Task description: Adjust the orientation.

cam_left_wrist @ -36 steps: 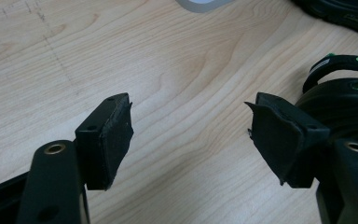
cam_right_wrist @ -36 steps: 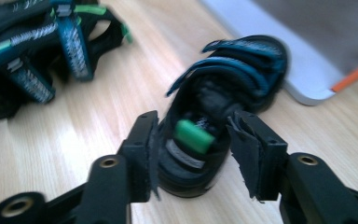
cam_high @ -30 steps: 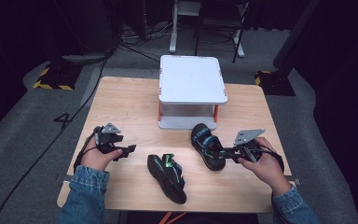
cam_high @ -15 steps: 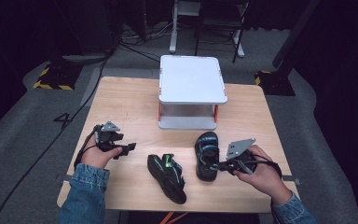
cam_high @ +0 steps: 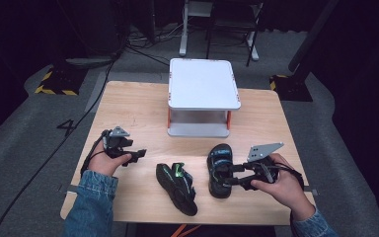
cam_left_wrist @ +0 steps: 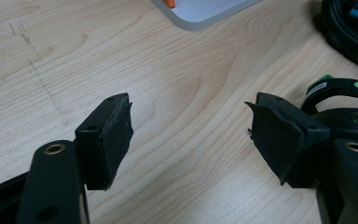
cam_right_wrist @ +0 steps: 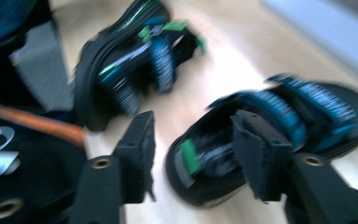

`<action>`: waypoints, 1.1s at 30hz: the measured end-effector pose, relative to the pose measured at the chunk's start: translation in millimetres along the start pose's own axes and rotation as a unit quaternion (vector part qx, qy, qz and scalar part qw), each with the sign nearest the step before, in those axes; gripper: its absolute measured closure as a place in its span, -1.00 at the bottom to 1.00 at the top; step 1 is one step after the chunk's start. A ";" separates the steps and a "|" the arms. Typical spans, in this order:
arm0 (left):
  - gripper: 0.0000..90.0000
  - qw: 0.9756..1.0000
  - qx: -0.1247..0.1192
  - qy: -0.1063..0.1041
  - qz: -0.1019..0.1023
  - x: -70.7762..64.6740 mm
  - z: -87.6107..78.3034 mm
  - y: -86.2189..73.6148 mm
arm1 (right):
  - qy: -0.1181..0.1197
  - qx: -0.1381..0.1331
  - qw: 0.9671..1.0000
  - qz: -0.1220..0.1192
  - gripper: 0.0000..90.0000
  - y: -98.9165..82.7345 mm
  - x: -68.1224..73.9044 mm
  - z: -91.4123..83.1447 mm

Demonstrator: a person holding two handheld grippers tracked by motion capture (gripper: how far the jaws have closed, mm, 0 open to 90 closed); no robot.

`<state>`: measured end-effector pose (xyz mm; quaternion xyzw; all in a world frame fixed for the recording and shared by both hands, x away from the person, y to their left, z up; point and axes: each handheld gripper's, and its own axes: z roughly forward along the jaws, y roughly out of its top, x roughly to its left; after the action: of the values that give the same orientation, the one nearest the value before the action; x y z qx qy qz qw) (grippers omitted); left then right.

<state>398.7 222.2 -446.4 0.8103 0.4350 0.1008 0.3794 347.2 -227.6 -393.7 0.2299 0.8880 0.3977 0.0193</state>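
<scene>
**Wooden table stands in a dim, grey-floored room**

A light wooden table (cam_high: 128, 106) sits on grey carpet (cam_high: 24, 133). Beyond the table's far edge, white furniture legs (cam_high: 183, 34) rise into darkness, with black cables (cam_high: 143, 47) beside them. Yellow-and-black hazard tape (cam_high: 54, 84) marks the floor off the table's far left corner.

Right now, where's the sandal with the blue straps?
In the high view the blue-strapped sandal lies near the table's front edge, right of center, just in front of the white stand, between the green-strapped sandal and the right gripper.
</scene>
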 end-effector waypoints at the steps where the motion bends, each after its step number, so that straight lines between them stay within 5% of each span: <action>1: -0.34 1.000 0.000 0.001 -0.003 -0.6 0.0 -0.4 | -0.012 -0.006 1.000 0.000 0.05 0.3 -1.4 0.4; 6: -0.34 1.000 -0.003 0.003 -0.004 -1.2 -2.9 -2.5 | -0.040 -0.026 0.999 0.001 0.00 2.9 -5.1 7.0; 12: -0.34 1.000 -0.002 0.014 -0.010 -0.6 -11.2 -12.0 | -0.042 -0.027 0.999 -0.001 -0.02 13.5 -1.5 20.7; 33: -0.34 0.997 0.001 0.052 -0.049 -0.7 -45.3 -54.0 | 0.023 0.005 0.998 -0.060 0.03 57.1 30.0 108.2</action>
<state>342.0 263.6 -452.9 0.7821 0.4935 0.1240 0.3598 366.4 -106.5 -422.3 0.1675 0.9024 0.3964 0.0211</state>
